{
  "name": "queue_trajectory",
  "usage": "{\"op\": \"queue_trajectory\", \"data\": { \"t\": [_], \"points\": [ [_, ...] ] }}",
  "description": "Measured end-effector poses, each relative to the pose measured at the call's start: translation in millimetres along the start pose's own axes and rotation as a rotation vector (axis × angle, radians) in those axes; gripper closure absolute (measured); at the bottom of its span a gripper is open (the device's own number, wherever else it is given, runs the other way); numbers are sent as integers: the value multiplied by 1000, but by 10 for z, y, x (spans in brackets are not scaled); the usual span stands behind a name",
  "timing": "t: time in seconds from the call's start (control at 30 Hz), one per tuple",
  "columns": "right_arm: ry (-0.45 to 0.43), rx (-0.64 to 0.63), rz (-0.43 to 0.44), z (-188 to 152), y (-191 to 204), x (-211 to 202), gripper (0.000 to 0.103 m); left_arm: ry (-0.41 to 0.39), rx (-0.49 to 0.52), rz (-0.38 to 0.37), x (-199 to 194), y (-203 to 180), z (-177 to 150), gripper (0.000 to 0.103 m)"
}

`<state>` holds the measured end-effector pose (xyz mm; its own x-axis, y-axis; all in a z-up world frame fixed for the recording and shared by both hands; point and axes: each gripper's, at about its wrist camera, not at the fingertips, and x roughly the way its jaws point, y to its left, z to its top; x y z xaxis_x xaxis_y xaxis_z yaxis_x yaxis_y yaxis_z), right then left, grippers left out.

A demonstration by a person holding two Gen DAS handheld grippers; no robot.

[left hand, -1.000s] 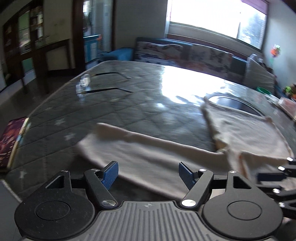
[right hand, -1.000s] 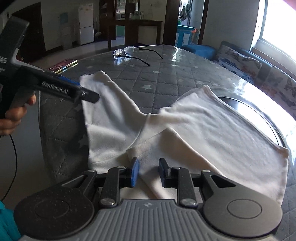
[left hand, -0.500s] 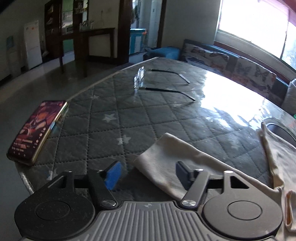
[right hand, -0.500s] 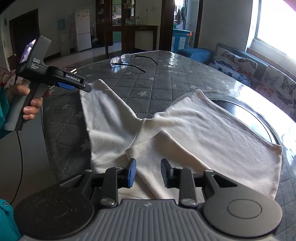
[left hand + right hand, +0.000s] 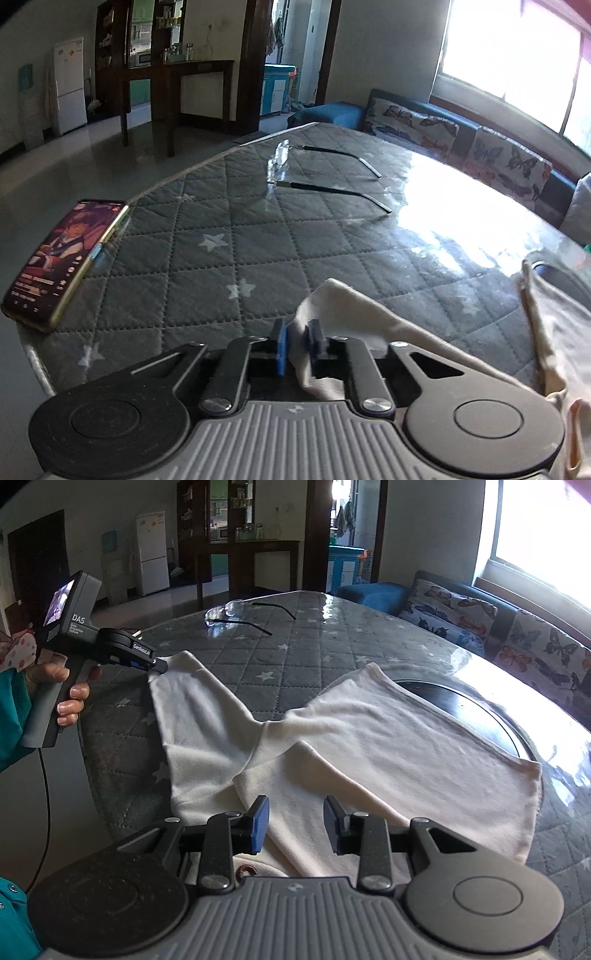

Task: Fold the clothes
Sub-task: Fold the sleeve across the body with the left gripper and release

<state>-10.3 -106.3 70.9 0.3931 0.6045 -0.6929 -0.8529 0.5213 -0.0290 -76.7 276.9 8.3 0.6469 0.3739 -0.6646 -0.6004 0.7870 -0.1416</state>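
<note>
Grey quilted cloth with white stars, under a glossy clear sheet, covers the counter (image 5: 369,642), which fills most of both views. Across its near part lies the cream garment (image 5: 388,746), spread flat with a few soft creases: one long limb runs toward the near left edge of the counter, a broader panel reaches right over a dark round inset (image 5: 491,716), and a folded flap lies on top near the middle. In the left wrist view the garment's corner is lifted off the quilt in a small peak.

A sofa (image 5: 480,616) with butterfly-print cushions stands behind the counter under the bright window. A phone (image 5: 62,262) with a lit screen rests at the counter's left edge, well apart from the cloth, and a pair of clear glasses (image 5: 317,173) lies farther back with arms unfolded.

The left tool (image 5: 295,345) has just closed, its pads pinching the limb's corner; a hand (image 5: 62,686) grips its handle. The right tool (image 5: 295,821) hovers over the folded flap, jaws just widened to a moderate gap, nothing between them.
</note>
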Motion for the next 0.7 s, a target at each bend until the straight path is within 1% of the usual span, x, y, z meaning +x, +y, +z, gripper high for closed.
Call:
{"op": "queue_trajectory", "data": {
  "t": [0.1,0.27,0.47,0.53,0.7],
  "points": [
    [-10,12,-11,-13,-39,-53,71,-27,-1,-50,-120,-68,6,92],
    [-28,44,-34,-44,-134,-142,71,-73,36,-171,-449,-336,43,93],
    [-55,85,-61,-95,-259,-259,71,-101,96,-378,-868,-783,44,93],
    [-63,103,-69,-113,-311,-304,71,-97,115,-455,-996,-946,28,93],
    [-84,165,-93,-167,-480,-430,71,-74,167,-621,-1215,-1348,-91,93]
  ]
}}
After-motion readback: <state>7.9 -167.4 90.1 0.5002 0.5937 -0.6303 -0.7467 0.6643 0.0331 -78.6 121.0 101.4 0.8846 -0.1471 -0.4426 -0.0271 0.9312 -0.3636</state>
